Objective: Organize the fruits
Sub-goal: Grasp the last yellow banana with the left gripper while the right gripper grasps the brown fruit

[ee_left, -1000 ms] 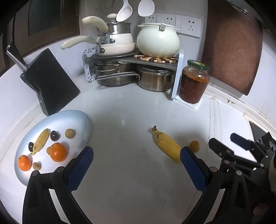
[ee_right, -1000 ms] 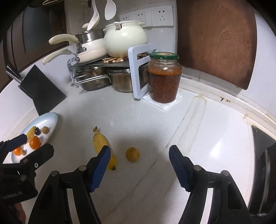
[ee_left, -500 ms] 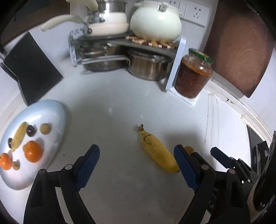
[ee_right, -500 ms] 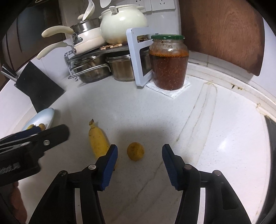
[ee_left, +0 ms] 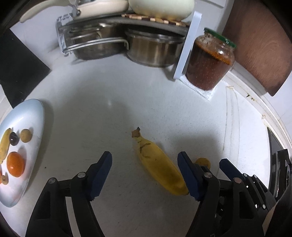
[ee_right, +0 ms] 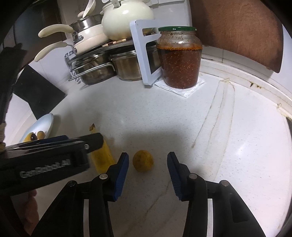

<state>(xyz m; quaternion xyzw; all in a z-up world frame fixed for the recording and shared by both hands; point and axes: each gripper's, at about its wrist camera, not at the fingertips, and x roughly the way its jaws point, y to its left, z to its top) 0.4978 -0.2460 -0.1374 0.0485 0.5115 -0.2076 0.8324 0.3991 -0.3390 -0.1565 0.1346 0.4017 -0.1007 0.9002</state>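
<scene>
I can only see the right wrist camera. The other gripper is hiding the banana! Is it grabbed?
Observer: No. The banana lies loose between the open left fingers.
Operator: Is there an orange on the plate?
Observer: Yes, an orange sits on the plate, hidden from you.
Operator: Anything next to it?
Observer: A small tan fruit, near the plate's front edge.

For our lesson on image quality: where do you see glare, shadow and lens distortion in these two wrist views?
Left wrist view: soft shadow on the counter around the banana; fisheye bends the pot rack. Right wrist view: glare patch on the counter at right, highlight on the white pot; the jar is sharp.
</scene>
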